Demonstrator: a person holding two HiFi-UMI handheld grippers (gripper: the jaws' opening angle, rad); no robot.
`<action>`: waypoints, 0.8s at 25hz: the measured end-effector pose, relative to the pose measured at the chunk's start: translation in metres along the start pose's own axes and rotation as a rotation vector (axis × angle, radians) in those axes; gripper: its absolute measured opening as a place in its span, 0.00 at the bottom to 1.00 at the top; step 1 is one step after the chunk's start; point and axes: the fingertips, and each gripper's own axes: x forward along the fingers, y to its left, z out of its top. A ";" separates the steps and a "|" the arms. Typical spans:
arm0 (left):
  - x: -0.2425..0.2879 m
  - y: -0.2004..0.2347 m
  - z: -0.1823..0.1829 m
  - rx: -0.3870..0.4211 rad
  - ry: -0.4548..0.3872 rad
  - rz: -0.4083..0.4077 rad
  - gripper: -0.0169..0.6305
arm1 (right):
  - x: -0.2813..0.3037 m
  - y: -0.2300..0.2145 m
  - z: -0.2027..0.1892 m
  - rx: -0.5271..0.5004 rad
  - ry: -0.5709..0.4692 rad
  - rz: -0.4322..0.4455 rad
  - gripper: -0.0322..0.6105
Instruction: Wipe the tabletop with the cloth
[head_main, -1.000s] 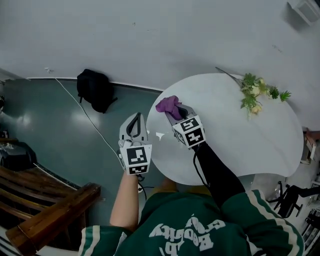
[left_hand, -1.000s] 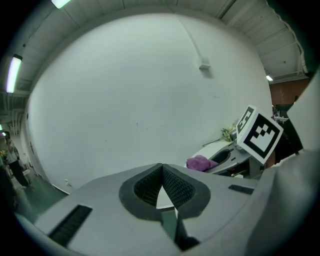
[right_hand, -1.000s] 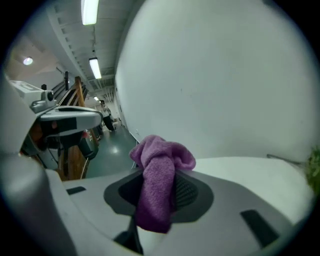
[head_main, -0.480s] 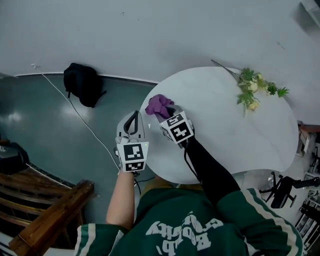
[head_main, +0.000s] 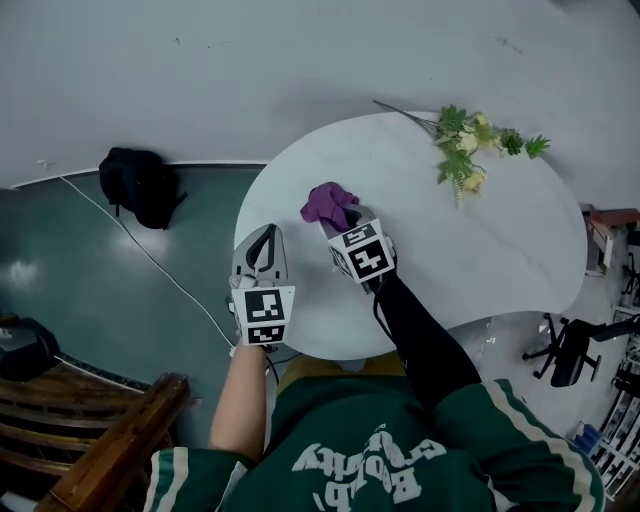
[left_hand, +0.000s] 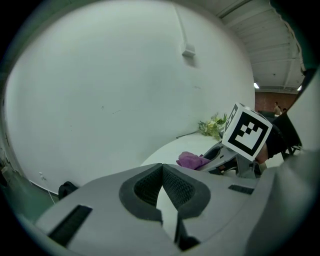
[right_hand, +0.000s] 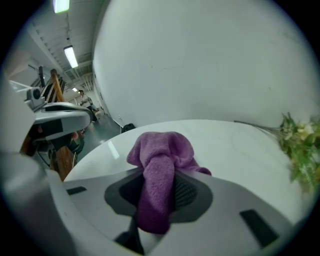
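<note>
Head view, closest in: left gripper (head_main: 266, 238) hangs at the table edge, jaws together, nothing in them. Right gripper (head_main: 342, 218) pinches the purple cloth (head_main: 328, 203), bunched over the near-left part of the tabletop (head_main: 480, 260). Wiping looks barely begun, with wide white surface ahead and a flower sprig (head_main: 465, 150) at the far rim.

Cloth (right_hand: 160, 150) tail was buried between right gripper (right_hand: 159, 194) jaws. Flowers (right_hand: 300, 150) were clipped by that view's right edge; wooden bench (head_main: 105, 442) ran off head view bottom-left.
</note>
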 end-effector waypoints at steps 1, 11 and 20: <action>0.001 -0.010 0.002 0.006 0.002 -0.008 0.03 | -0.007 -0.009 -0.006 0.009 0.000 -0.009 0.24; 0.022 -0.123 0.042 0.020 -0.009 -0.014 0.03 | -0.074 -0.101 -0.066 0.040 -0.014 -0.022 0.24; 0.039 -0.244 0.061 -0.006 0.007 0.019 0.03 | -0.139 -0.173 -0.123 0.017 -0.040 0.008 0.24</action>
